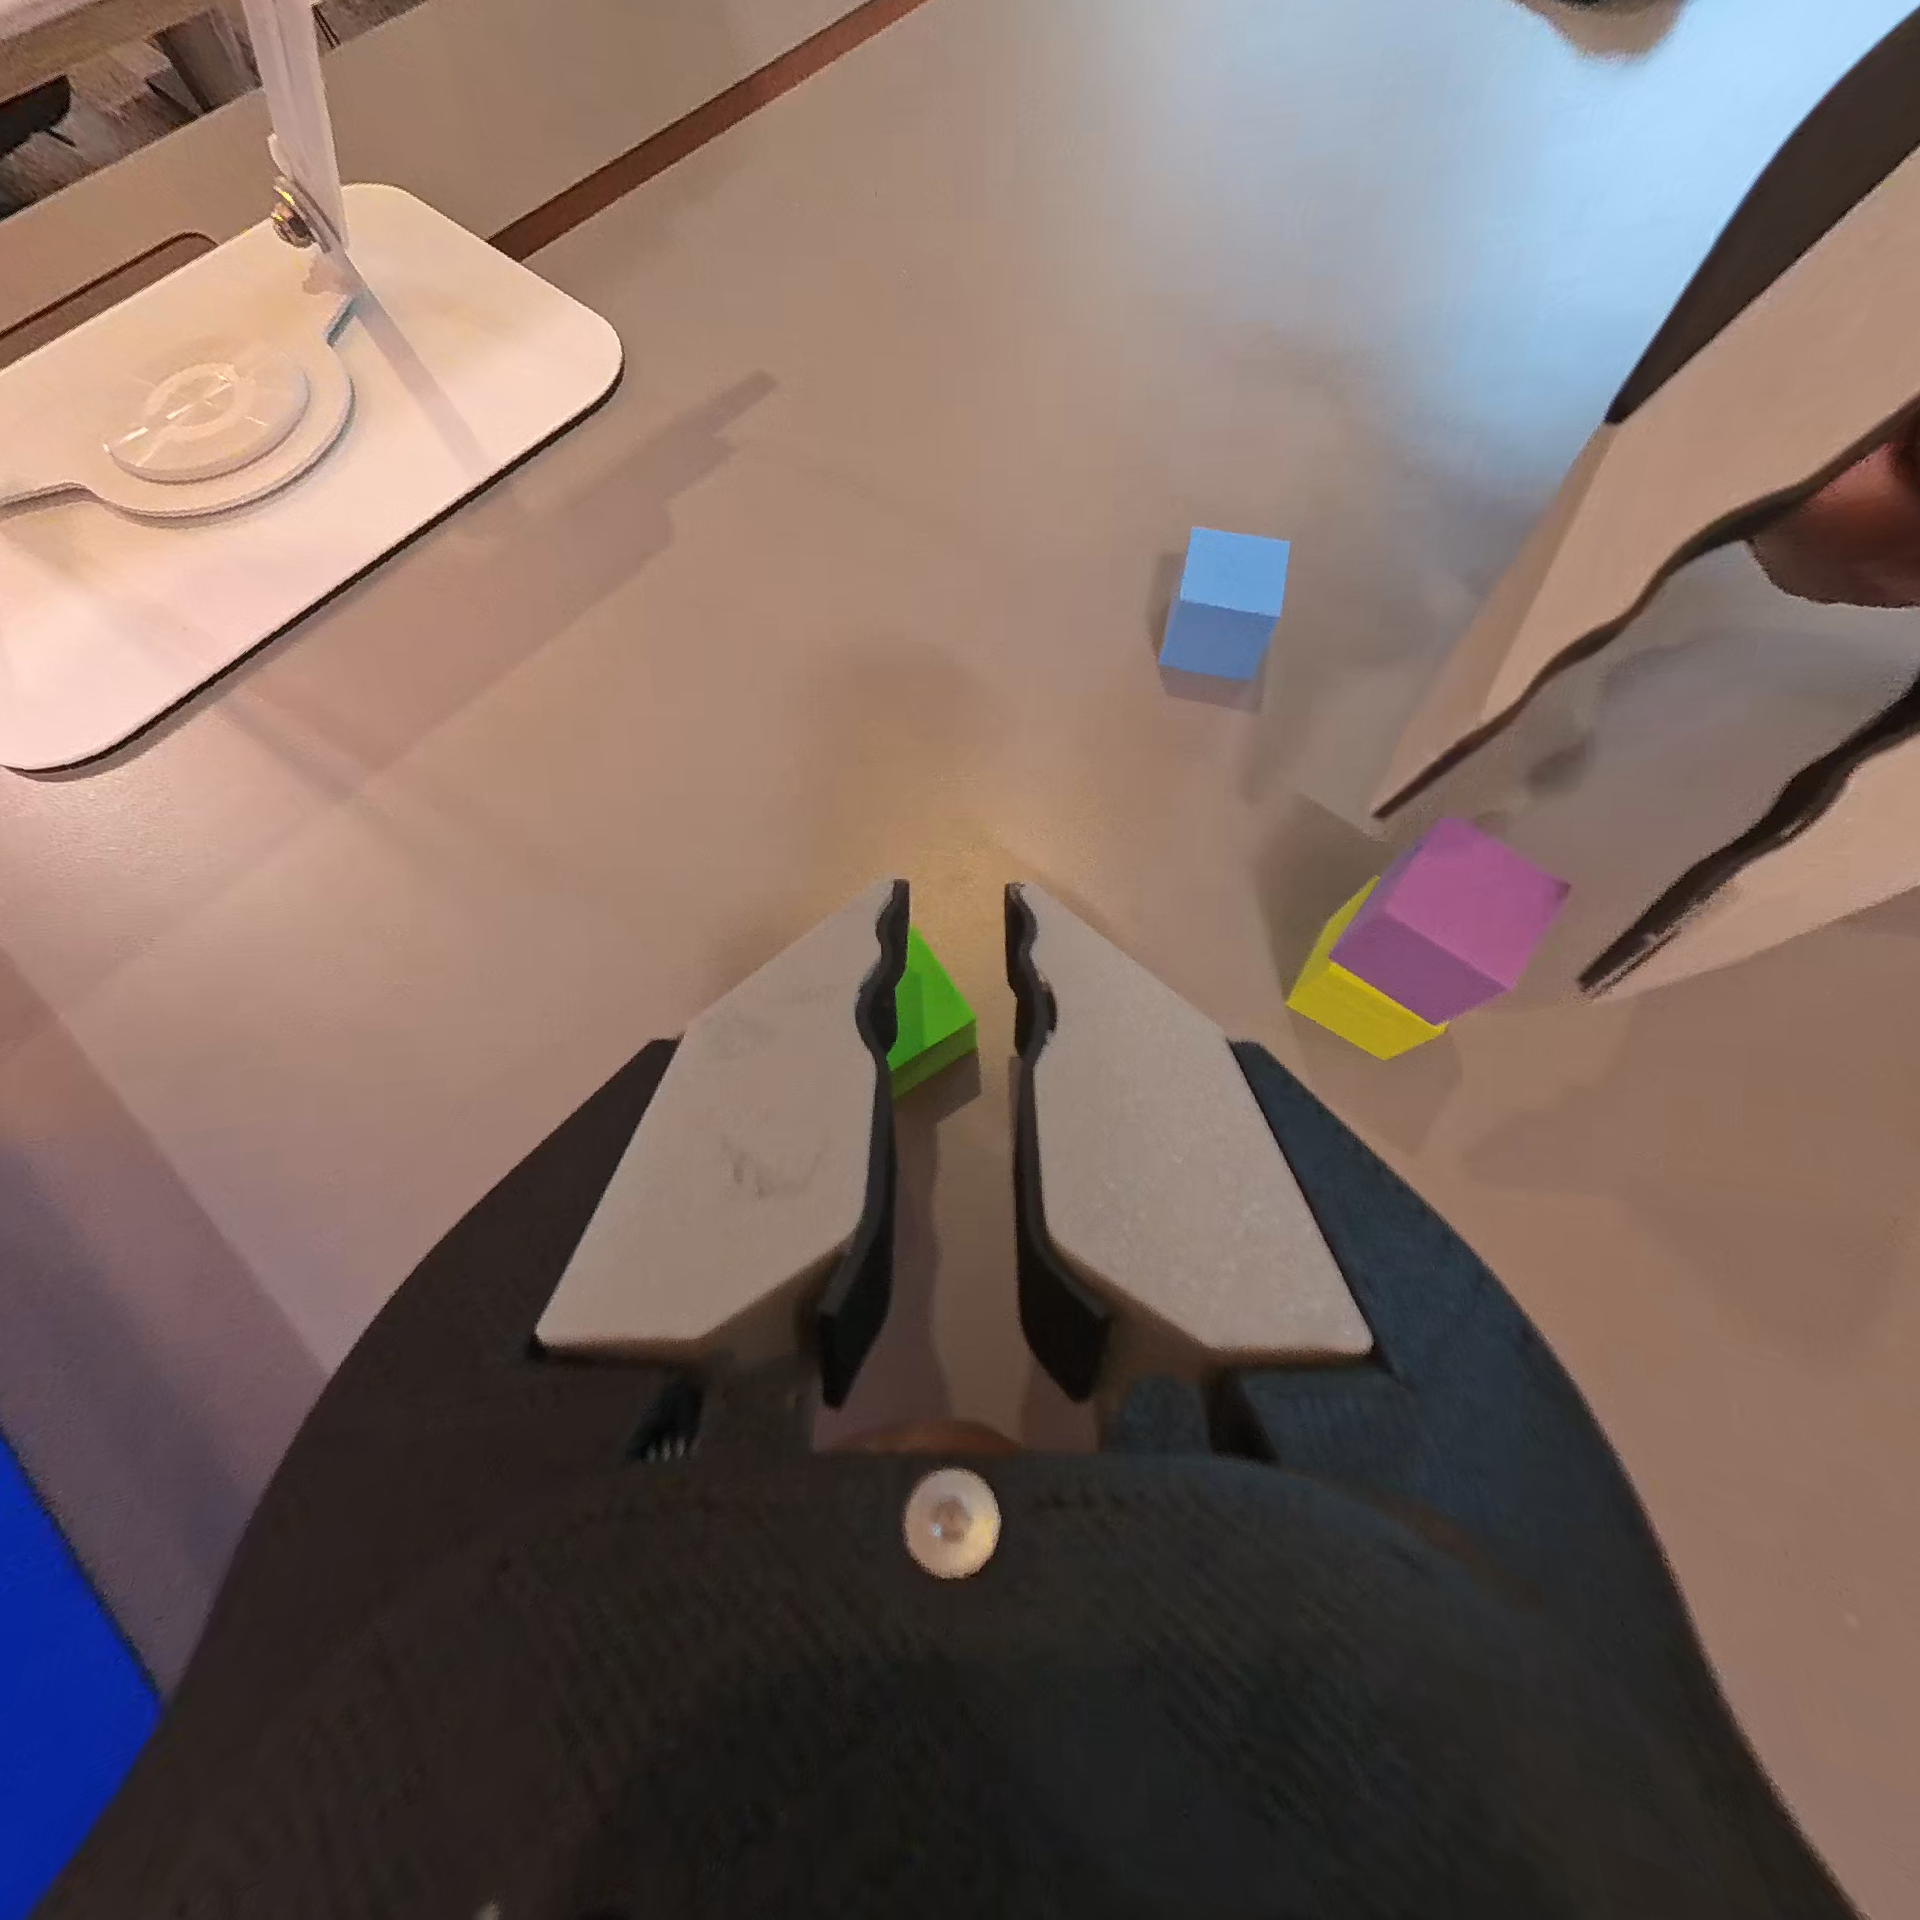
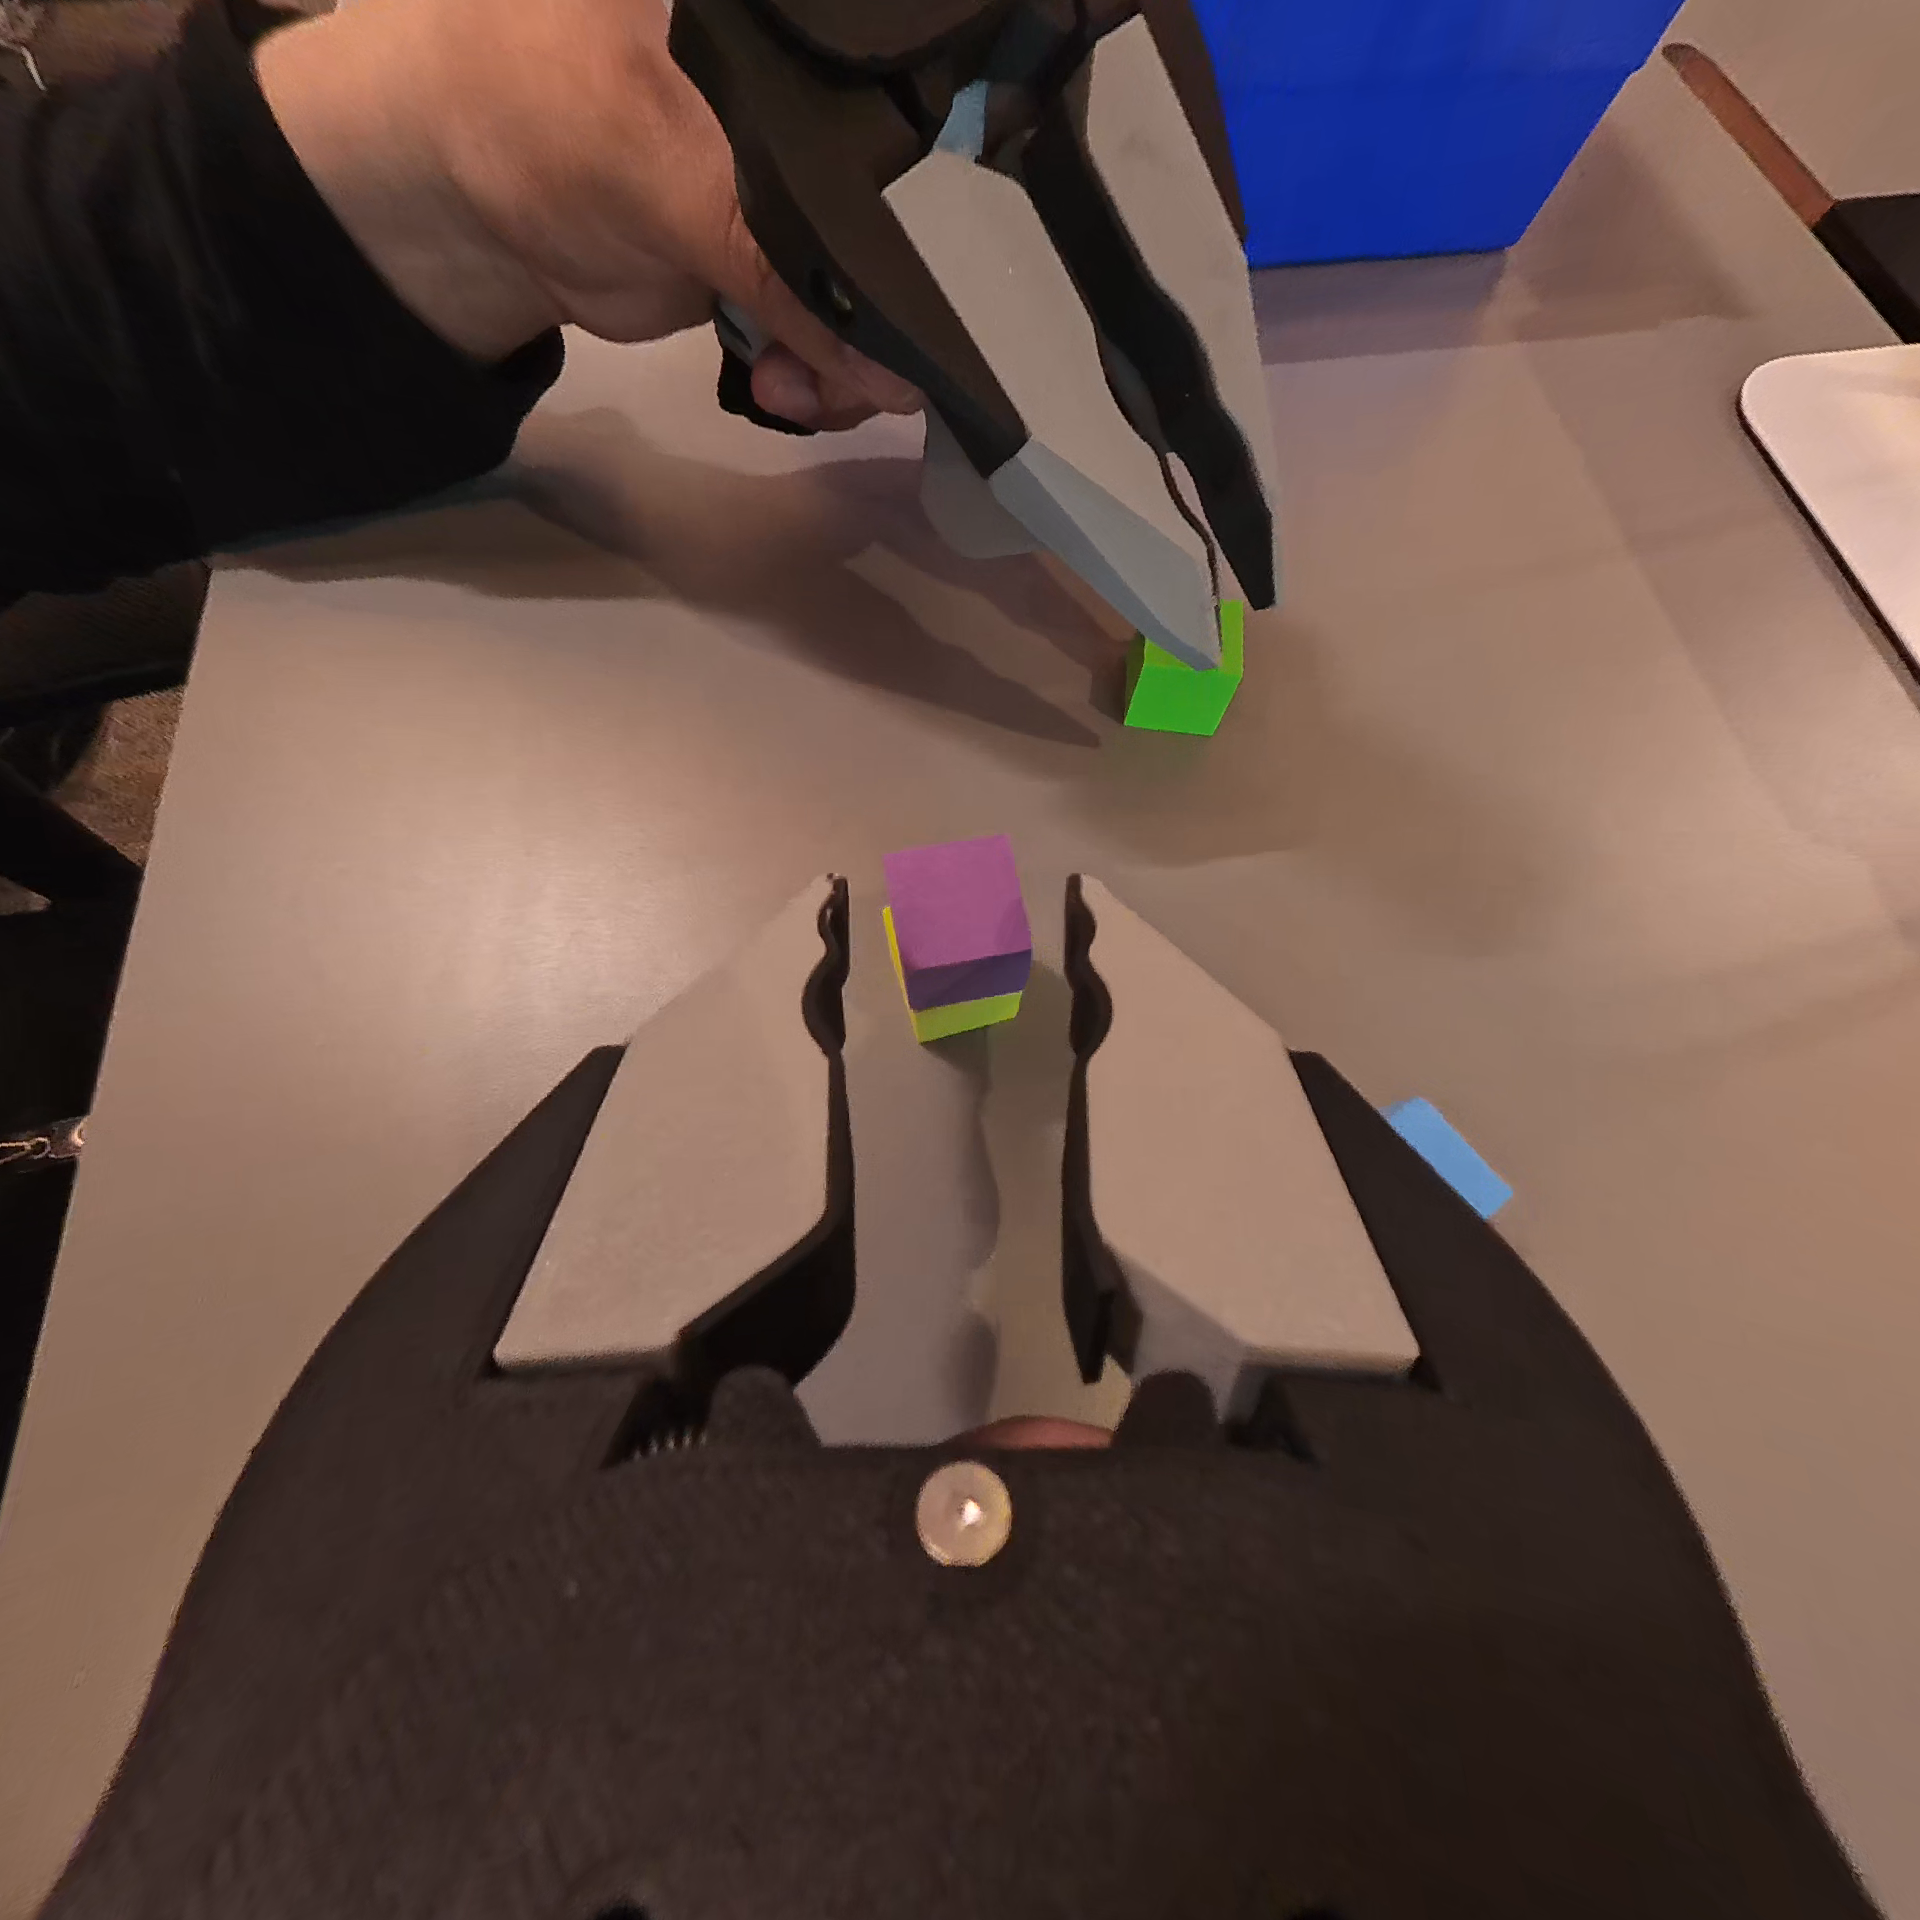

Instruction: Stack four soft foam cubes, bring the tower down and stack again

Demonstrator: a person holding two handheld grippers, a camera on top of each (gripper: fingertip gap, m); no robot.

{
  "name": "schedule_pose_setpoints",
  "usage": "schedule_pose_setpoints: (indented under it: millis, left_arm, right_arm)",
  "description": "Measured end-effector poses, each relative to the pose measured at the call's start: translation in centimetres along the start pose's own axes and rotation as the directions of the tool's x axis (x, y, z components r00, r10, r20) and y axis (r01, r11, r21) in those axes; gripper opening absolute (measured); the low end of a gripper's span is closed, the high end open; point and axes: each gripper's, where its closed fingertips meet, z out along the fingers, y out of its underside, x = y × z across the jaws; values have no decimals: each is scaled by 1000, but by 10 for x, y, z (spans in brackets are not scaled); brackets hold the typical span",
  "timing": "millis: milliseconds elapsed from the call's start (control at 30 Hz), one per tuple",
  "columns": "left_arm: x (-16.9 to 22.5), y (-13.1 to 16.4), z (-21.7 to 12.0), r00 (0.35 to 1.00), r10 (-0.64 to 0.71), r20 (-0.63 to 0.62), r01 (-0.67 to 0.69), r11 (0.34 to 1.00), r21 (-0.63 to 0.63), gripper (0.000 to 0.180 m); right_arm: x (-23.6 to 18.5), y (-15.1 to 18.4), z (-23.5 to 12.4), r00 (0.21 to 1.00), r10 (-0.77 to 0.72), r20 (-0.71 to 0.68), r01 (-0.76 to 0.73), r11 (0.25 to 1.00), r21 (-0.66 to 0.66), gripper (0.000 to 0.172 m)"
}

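Note:
A purple cube [image 2: 951, 899] sits a little askew on a yellow cube [image 2: 966, 1016] on the grey table [image 2: 468, 831]. My right gripper [image 2: 951, 883] is open around this pair, with a gap on each side of the purple cube. The pair also shows in the left wrist view, purple [image 1: 1455, 914] on yellow [image 1: 1351, 1003]. A green cube [image 2: 1184, 696] stands on the table. My left gripper [image 2: 1236, 608] hovers just over its top, fingers a little apart and holding nothing. In the left wrist view the green cube [image 1: 930, 1003] lies below the left gripper [image 1: 956, 894]. A light blue cube [image 1: 1226, 603] stands alone.
A white stand base [image 1: 312, 468] lies at the far left of the table and shows at the right edge of the right wrist view [image 2: 1849, 468]. A blue box [image 2: 1403, 135] stands behind the left gripper. A person's hand and dark sleeve [image 2: 468, 208] hold the left gripper.

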Motion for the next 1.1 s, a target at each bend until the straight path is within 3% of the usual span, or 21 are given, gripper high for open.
schedule_pose_setpoints:
  millis: [133, 300, 467, 667, 800, 900, 1100]
  left_arm:
    - [-1, -1, -1, 1000, -3, 2, 3, 1000, 6, 15]
    - [-1, -3, -3, 1000, -5, 2, 5, 1000, 16, 15]
    - [1, -3, -3, 1000, 0, -2, 0, 1000, 14, 16]
    - [1, -3, -3, 1000, 1, -1, -1, 1000, 13, 16]
    - [0, -2, -2, 1000, -1, -1, 1, 1000, 9, 16]
    - [1, 0, -1, 1000, 1, -1, -1, 1000, 2, 16]
    - [1, 1, 1, 1000, 1, -1, -1, 1000, -6, 16]
  right_arm:
    - [14, -7, -12, 998, 42, -40, -39, 997, 65, 41]
    - [67, 0, -37, 952, 255, -168, -223, 957, 186, 41]
    - [96, 34, -37, 885, 368, -285, -349, 930, 118, 46]
    - [100, 49, -29, 854, 314, -414, -340, 940, 12, 47]
    - [102, 55, -28, 835, 258, -486, -320, 946, -48, 35]
    - [99, 56, -26, 833, 277, -479, -339, 939, -47, 27]
    - [99, 57, -26, 831, 300, -469, -358, 933, -36, 31]
